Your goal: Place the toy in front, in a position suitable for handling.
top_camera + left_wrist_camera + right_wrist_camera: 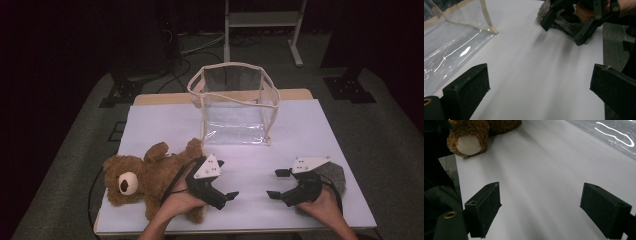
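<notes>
The teddy bear (145, 180) lies at seven o'clock, nearest the camera, under the left gripper (227, 199), whose jaws are spread and empty. Soft and light, it is best pinched at a limb. The right gripper (277, 183), likewise spread, hovers at five o'clock; the clear bag (235, 105) stands at twelve.

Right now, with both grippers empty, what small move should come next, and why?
Probably swing the left gripper back onto the bear lying beside it. Both grippers' jaws stand open over bare table, and the clear bag stands open-topped behind, empty.
</notes>
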Demonstrator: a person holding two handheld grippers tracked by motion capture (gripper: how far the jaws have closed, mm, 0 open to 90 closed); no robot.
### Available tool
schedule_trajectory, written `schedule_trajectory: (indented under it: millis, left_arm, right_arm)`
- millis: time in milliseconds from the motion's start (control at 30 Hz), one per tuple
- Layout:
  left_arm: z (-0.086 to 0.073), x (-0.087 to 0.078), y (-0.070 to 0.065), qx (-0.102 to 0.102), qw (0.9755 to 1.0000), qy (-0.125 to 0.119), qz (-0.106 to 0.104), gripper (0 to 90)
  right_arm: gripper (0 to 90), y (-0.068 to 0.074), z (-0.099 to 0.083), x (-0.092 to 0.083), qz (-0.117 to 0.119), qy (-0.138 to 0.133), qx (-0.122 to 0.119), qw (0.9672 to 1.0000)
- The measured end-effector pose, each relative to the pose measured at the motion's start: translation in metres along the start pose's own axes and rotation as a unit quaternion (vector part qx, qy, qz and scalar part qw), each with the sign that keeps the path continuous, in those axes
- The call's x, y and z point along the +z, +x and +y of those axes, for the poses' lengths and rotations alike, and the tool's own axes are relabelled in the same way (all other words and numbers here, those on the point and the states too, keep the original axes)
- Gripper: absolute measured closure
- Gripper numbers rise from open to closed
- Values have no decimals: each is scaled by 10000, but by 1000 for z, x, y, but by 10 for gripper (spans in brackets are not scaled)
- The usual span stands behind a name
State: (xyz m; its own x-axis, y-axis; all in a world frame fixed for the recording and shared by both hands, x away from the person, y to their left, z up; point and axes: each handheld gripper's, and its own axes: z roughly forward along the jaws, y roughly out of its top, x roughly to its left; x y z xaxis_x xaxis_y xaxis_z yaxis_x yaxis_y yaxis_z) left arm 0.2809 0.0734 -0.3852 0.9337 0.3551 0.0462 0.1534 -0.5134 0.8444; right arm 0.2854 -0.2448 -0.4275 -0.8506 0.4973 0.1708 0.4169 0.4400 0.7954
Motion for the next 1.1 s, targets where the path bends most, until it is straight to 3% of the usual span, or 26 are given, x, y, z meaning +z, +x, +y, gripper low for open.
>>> schedule_trajectory:
  millis: [500,867,1100]
  left_arm:
    - [8,-26,10,389,9987,-236,225,19]
    - [7,-50,14,450,9971,-356,507,19]
    - [3,-80,22,507,9953,-317,768,19]
  right_arm:
    - [150,3,-4,-8,-83,-66,41,9999]
    - [150,5,-1,-2,62,-114,108,9999]
    - [150,11,3,4,170,-79,27,9998]
